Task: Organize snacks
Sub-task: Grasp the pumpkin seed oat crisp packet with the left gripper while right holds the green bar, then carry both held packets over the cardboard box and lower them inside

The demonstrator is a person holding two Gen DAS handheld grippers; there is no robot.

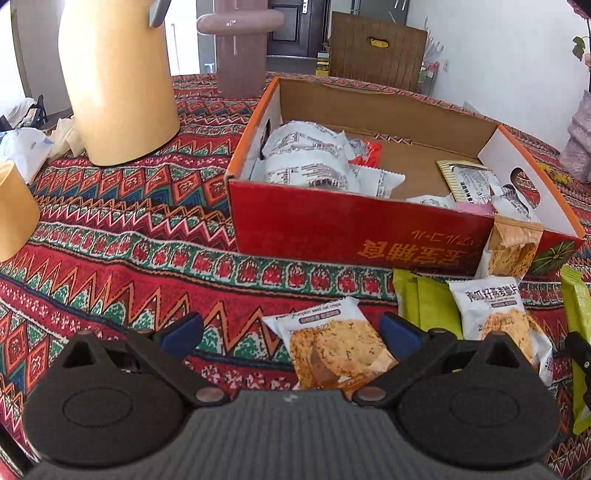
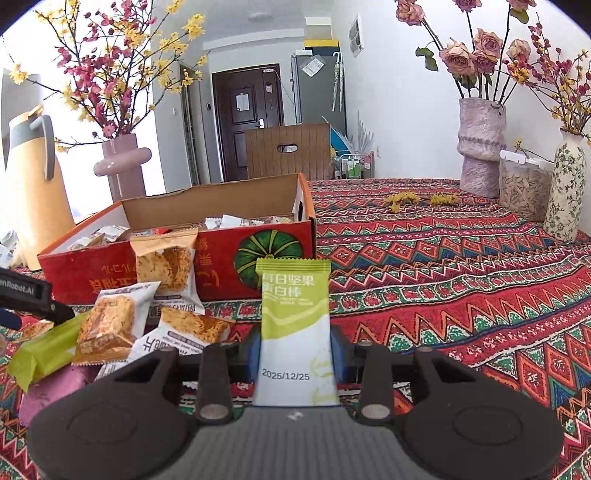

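Red box [image 1: 332,229], zigzag red-green tablecloth [image 1: 129,229], green-white packet [image 2: 295,325].

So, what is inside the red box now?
The red box holds several white snack packets at one end and a few at the other. Whatever lies under them is covered.

Both my views bright, daylight. White wall [image 2: 399,110] nearly blown out. Glare streak on the pink vase [image 1: 231,24]. Soft shadow under the red box [image 1: 332,221]. Strong fisheye bending at edges, dark corners. Slight softness overall.
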